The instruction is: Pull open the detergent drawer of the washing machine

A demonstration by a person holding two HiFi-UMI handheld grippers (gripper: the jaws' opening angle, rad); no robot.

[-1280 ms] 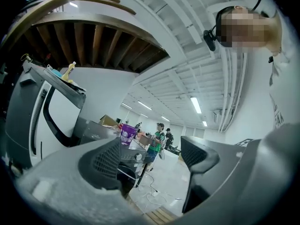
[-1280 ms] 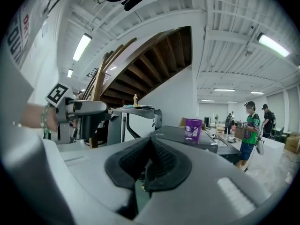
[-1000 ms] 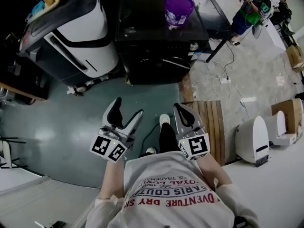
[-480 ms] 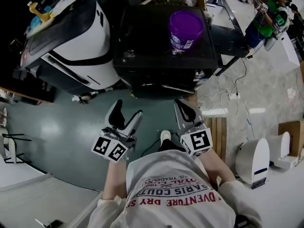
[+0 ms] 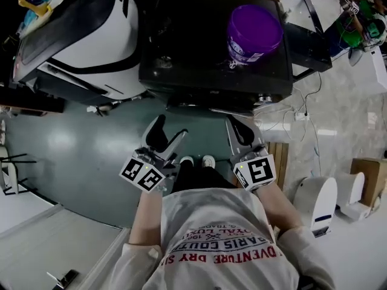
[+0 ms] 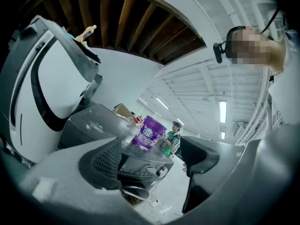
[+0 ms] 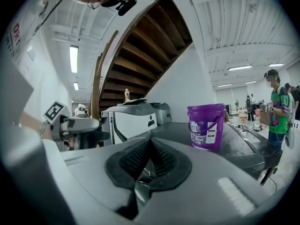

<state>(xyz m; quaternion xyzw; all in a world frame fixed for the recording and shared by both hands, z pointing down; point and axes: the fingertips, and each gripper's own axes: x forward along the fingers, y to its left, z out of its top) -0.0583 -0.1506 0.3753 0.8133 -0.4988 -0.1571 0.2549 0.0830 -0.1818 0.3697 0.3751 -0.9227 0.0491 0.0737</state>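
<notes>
The dark washing machine (image 5: pixel 199 47) stands straight ahead, seen from above, and its front edge carries a control knob (image 5: pixel 264 97). The left gripper view shows that front panel and knob (image 6: pixel 161 171); I cannot make out the detergent drawer on it. My left gripper (image 5: pixel 170 132) is open and empty, a short way before the machine's front; its jaws (image 6: pixel 150 168) frame the panel. My right gripper (image 5: pixel 237 128) is shut on nothing, its pads meeting (image 7: pixel 150 161), and it also stops short of the front. The left gripper (image 7: pixel 77 125) shows in the right gripper view too.
A purple bucket (image 5: pixel 254 32) stands on the machine's top at the right. A white and black appliance (image 5: pixel 91 35) leans at the left. A wooden pallet (image 5: pixel 281 156), floor cables (image 5: pixel 302 116) and white units (image 5: pixel 320 201) lie to the right. People stand far back right (image 5: pixel 369 23).
The person has walked up to the washing machine, carrying both grippers forward. The machine and bucket now fill more of the view. Neither gripper's jaws have changed.
</notes>
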